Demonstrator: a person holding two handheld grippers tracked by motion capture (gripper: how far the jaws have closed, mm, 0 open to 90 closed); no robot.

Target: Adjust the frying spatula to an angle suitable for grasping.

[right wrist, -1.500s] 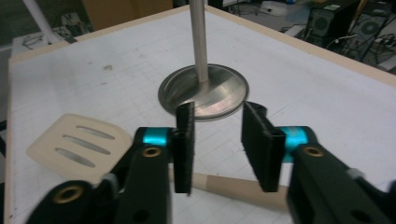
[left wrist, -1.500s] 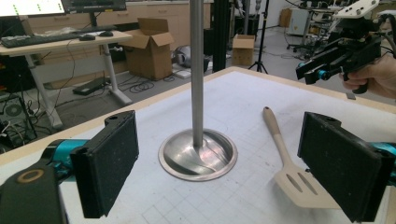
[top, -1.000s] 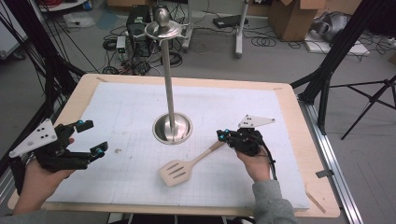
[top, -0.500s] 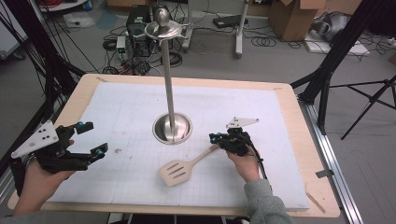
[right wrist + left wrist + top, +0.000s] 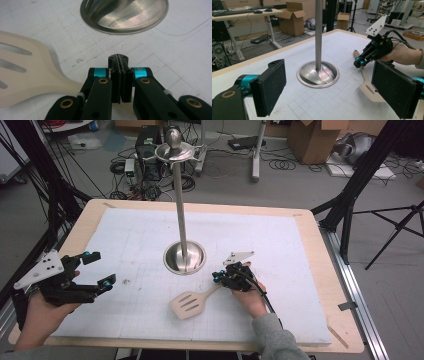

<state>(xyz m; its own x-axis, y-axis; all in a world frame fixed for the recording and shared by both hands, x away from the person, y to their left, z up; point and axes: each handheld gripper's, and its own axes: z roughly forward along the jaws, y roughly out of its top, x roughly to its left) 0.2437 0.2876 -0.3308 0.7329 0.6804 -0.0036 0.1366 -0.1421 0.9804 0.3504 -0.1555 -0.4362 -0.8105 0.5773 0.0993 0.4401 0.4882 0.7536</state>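
A pale wooden slotted spatula (image 5: 189,304) lies flat on the white gridded mat (image 5: 280,250), its handle running up and right. My right gripper (image 5: 216,277) is shut, its pads pressed together with nothing between them, and it hovers low over the handle. In the right gripper view the closed jaws (image 5: 120,58) sit just above the spatula (image 5: 30,72), whose handle passes beneath them. My left gripper (image 5: 100,268) stands open at the mat's left edge, holding nothing. The left gripper view shows its wide pads (image 5: 329,82) framing the right gripper (image 5: 358,62) and the spatula (image 5: 368,87).
A tall steel stand with a round dished base (image 5: 185,257) rises from the middle of the mat, topped by a disc and knob (image 5: 174,150). The wooden table edge (image 5: 345,325) borders the mat. Tripod legs, cables and boxes lie on the floor beyond.
The right hand has moved left and down, bringing its shut gripper close over the spatula handle. The spatula and the left gripper have stayed put.
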